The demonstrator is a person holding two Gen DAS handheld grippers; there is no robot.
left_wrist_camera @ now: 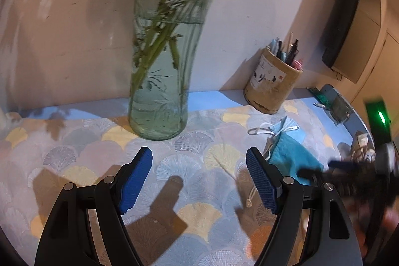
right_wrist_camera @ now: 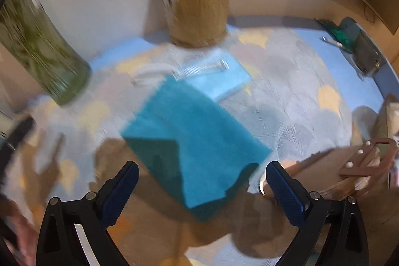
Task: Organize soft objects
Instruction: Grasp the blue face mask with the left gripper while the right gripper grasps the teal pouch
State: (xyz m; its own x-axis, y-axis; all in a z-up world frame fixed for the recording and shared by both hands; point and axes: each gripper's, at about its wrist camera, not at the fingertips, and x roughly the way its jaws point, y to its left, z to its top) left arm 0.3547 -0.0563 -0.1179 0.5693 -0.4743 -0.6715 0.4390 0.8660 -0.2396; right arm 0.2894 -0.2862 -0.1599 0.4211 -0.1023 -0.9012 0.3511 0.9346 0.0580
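Observation:
A teal drawstring pouch (right_wrist_camera: 192, 138) lies flat on the patterned tablecloth (right_wrist_camera: 294, 101). A light blue face mask (right_wrist_camera: 219, 79) with white ear loops lies partly under its far end. My right gripper (right_wrist_camera: 202, 178) is open and empty, its fingertips on either side of the pouch's near end, just above it. In the left wrist view the pouch (left_wrist_camera: 291, 156) and mask (left_wrist_camera: 289, 126) lie to the right. My left gripper (left_wrist_camera: 199, 163) is open and empty over bare cloth in front of the vase. The right gripper (left_wrist_camera: 349, 173) shows blurred at that view's right edge.
A glass vase with green stems (left_wrist_camera: 159, 81) stands at the back left. A burlap pen holder (left_wrist_camera: 274, 84) stands by the wall behind the mask. Small items (right_wrist_camera: 361, 49) sit at the table's far right edge. A brown object with white dots (right_wrist_camera: 369, 161) is on the right.

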